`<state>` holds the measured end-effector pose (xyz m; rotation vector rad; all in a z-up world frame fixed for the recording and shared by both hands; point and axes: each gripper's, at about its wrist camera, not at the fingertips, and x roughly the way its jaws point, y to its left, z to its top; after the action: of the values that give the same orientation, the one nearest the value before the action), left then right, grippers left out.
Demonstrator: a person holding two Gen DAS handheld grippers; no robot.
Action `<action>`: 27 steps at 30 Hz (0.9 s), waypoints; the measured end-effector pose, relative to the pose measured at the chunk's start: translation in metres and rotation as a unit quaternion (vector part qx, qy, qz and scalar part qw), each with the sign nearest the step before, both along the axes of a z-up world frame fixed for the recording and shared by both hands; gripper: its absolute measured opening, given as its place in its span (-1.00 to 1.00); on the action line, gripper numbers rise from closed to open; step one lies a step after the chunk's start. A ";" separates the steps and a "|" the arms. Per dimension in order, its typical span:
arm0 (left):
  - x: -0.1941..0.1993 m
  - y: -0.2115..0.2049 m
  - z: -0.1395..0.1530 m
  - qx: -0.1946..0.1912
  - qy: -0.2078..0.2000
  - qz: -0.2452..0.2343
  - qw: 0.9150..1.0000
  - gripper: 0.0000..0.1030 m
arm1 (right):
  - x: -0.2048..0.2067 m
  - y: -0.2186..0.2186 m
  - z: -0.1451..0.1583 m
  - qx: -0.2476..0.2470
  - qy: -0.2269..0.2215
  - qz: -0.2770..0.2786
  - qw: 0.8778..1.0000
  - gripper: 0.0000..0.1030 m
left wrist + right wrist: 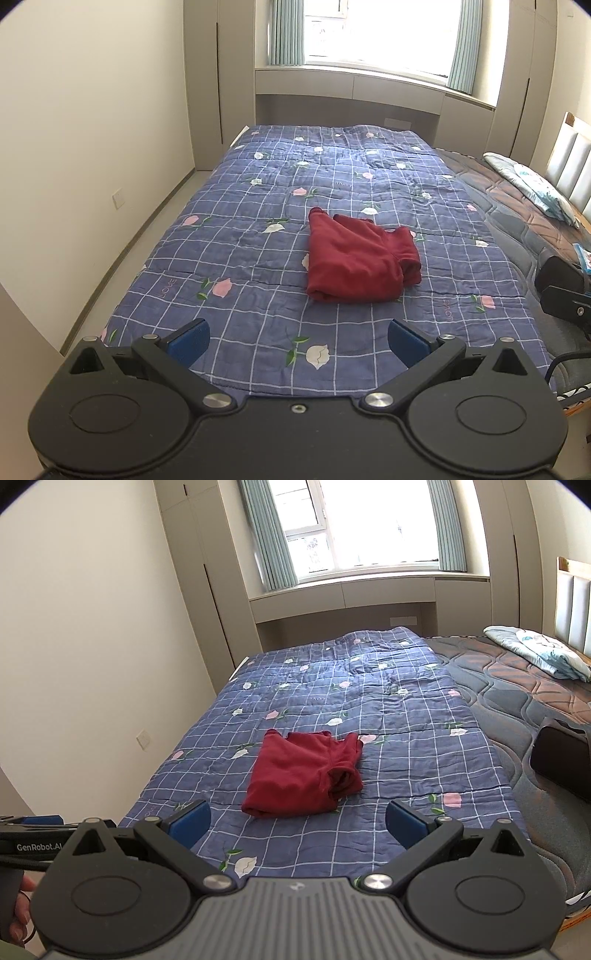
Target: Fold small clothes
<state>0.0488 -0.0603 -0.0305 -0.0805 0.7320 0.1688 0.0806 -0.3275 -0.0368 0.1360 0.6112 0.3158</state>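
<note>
Both the left gripper and right gripper have jaws wide apart, so a sloppy one-layer pinch on the red garment probably drags the bundle undone across the quilt.

Dark red garment; blue checked, rose-printed quilt.

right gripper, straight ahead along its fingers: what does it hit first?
Probably the blue checked quilt, near the red folded garment, which lies slightly left of centre. The right gripper is open and empty; depth is uncertain.
</note>
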 end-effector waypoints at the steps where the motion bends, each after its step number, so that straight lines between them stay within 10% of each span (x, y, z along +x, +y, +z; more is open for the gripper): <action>1: 0.001 0.000 0.000 0.000 0.001 0.000 1.000 0.99 | 0.001 0.000 0.000 0.000 0.001 0.000 1.000 1.00; 27: 0.022 0.007 0.002 -0.001 0.011 -0.002 1.000 0.99 | 0.017 0.003 0.006 -0.003 0.004 -0.004 1.000 1.00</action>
<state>0.0703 -0.0535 -0.0282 -0.0793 0.7538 0.1652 0.0972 -0.3241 -0.0311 0.1347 0.6185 0.3056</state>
